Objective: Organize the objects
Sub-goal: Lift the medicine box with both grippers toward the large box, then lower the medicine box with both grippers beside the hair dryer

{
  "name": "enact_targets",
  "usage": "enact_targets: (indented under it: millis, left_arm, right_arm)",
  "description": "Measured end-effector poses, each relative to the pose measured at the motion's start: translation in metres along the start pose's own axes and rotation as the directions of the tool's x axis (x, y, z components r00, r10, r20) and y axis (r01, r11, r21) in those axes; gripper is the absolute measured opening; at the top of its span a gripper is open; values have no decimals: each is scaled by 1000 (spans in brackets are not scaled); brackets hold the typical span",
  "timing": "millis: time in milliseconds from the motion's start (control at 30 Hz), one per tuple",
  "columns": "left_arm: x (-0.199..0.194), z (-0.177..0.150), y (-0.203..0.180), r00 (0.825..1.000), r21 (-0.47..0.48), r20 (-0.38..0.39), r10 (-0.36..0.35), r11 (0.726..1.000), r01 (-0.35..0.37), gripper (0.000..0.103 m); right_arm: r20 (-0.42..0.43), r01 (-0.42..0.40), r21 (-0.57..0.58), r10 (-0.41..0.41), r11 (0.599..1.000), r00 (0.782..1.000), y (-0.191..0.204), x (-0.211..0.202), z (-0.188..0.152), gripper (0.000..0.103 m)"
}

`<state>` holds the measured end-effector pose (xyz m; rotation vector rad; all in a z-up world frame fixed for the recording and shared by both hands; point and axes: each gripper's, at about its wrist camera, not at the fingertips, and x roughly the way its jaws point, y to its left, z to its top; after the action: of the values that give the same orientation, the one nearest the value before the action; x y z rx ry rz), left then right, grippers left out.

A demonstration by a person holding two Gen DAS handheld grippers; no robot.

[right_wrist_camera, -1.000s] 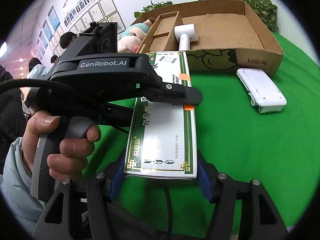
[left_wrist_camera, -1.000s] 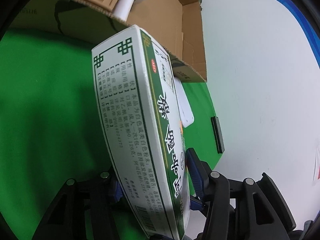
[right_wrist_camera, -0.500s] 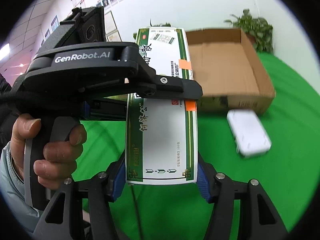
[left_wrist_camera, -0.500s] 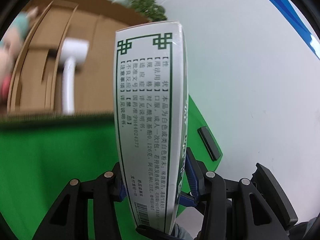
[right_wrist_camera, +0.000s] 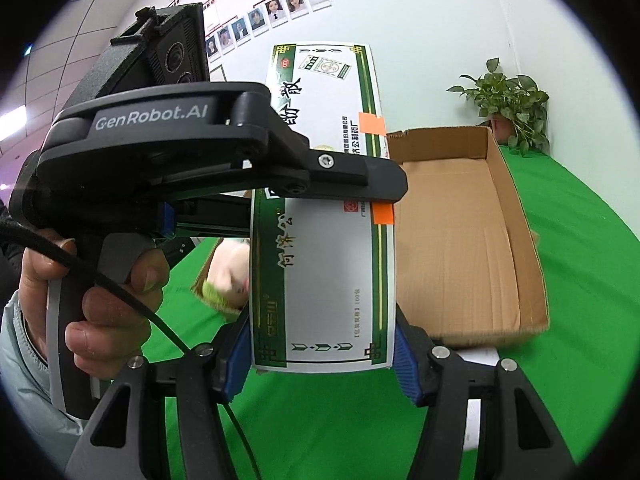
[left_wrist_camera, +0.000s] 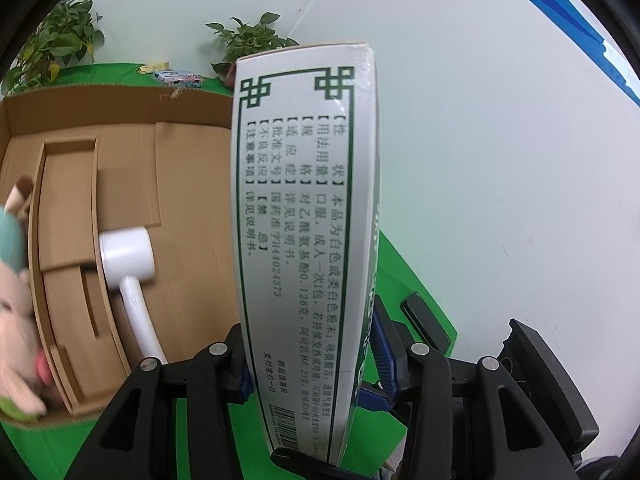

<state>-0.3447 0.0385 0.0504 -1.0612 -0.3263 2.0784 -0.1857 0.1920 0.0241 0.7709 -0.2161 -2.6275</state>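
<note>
Left wrist view: left gripper (left_wrist_camera: pixel 312 364) clamped on the narrow sides of the carton (left_wrist_camera: pixel 304 216), blue pads (left_wrist_camera: pixel 382 344) pressed to both edges. Carton held on end, printed text panel facing the camera, top end up against the white wall. Raised clear of the green desk (left_wrist_camera: pixel 416 292), over the near corner of the cardboard box (left_wrist_camera: pixel 192 168). In the box: a white handheld device (left_wrist_camera: pixel 128 256) lying flat, a plush toy (left_wrist_camera: pixel 16 304) at the left edge. Potted plants (left_wrist_camera: pixel 252 44) behind the box. A black bar (left_wrist_camera: pixel 424 320) on the desk to the right.

Right wrist view: right gripper (right_wrist_camera: pixel 320 354) gripping the carton's (right_wrist_camera: pixel 324 280) near end across its wide face, jaws closed on it. Left gripper's (right_wrist_camera: pixel 356 184) black body crossing the carton from the left at mid length, one finger reaching over the face. Person's hand (right_wrist_camera: pixel 100 280) wrapped round its grey handle, thumb up top, pale sleeve (right_wrist_camera: pixel 20 356) below. Carton tilted up and away, aloft over the desk (right_wrist_camera: pixel 580 280), in front of the box (right_wrist_camera: pixel 460 232). Plush toy (right_wrist_camera: pixel 228 276) peeking out beside the carton.
</note>
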Motion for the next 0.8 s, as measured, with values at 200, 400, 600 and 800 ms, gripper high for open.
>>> enact_targets:
  millis: [200,400,600,800]
  left_arm:
    - [19,14,13,1000,-32,-20,11,999,-12,44]
    - [48,22,49,998,-98,-61,5,995,-11,43]
    - [84,25,80,992,-161,-123,-3,987,-17,44]
    - [117,25,101,985,-202,-170,-7,979,-28,45]
  right_arm:
    - [-28,-13,32,13,999,1000,-16,24,16,58]
    - [-103,-18,62,25,998,994,-30,57,19,58]
    - [-173,-9,116,29,993,984,-46,83,8,58]
    - [-240,9,183,36,983,970,-67,106,-3,58]
